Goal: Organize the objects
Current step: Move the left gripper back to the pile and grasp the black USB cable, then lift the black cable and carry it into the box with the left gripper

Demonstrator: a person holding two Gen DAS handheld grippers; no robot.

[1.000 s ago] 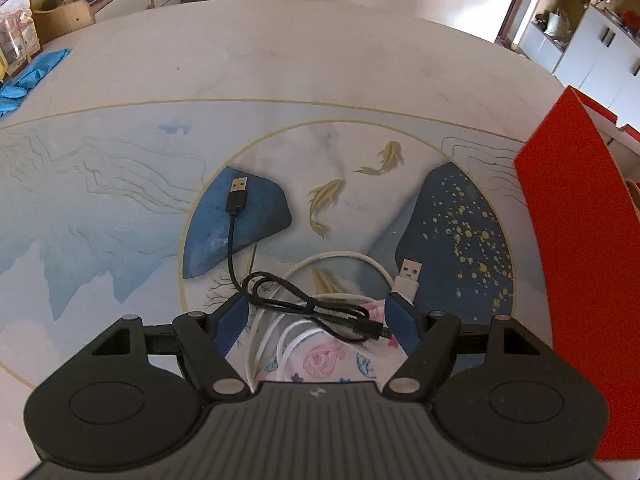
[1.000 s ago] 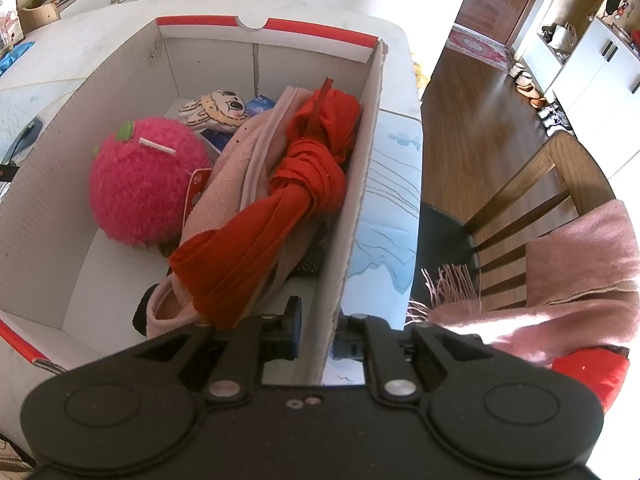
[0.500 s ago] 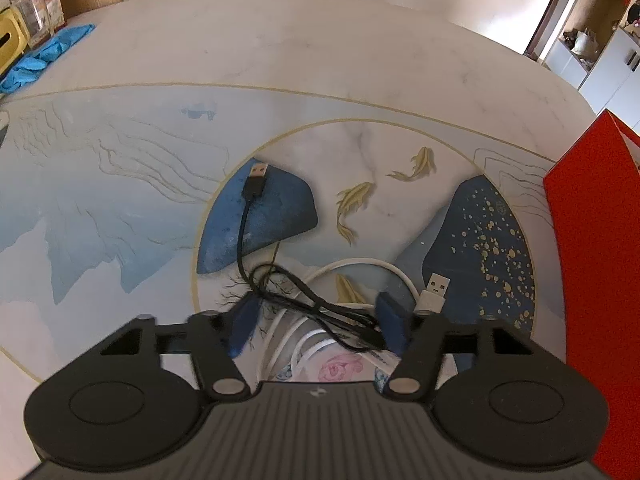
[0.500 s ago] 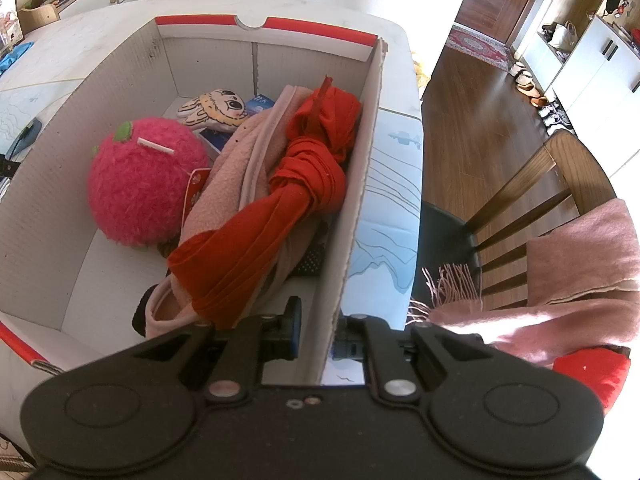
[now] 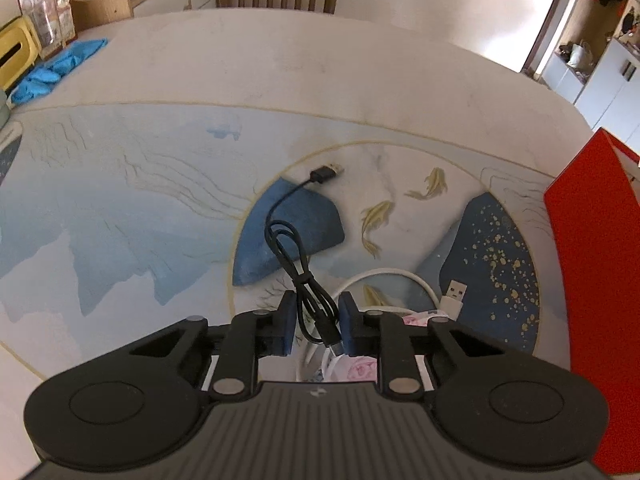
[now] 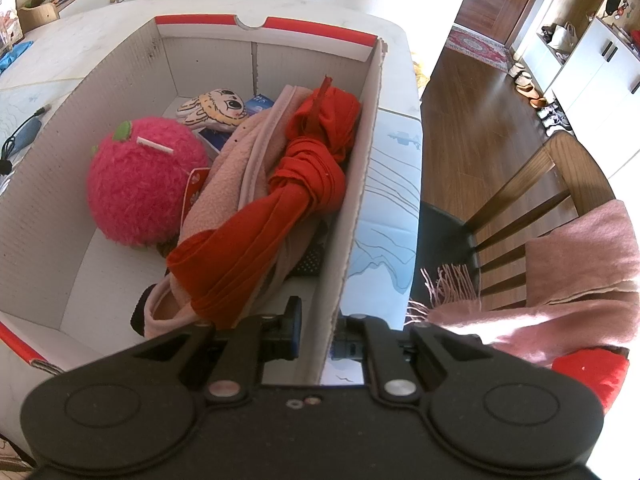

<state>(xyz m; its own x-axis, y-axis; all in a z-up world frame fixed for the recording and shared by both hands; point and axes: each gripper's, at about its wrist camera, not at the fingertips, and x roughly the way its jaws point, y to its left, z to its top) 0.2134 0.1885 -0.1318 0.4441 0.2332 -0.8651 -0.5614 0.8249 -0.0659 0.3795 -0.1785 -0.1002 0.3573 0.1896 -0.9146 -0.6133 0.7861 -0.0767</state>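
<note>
Left gripper: jaws closing, far narrower than a second ago, when they stood wide on either side of both cables. The folded part of the black cable now lies between the pads; firm contact cannot be confirmed. The cable has changed shape since the earlier frame: then bunched low with its plug pointing up at the left, now stretched up the worktop, its plug lying sideways near the gold ring of the pattern. The white cable sits just right of the pads, outside them, its plug further right; earlier its plug was beside the right pad. The red box wall stands at the far right.

Right gripper: unchanged, jaws narrow, clamped on the near right wall of the box. Contents unchanged: pink plush left, pink cloth and knotted red cloth right.
</note>
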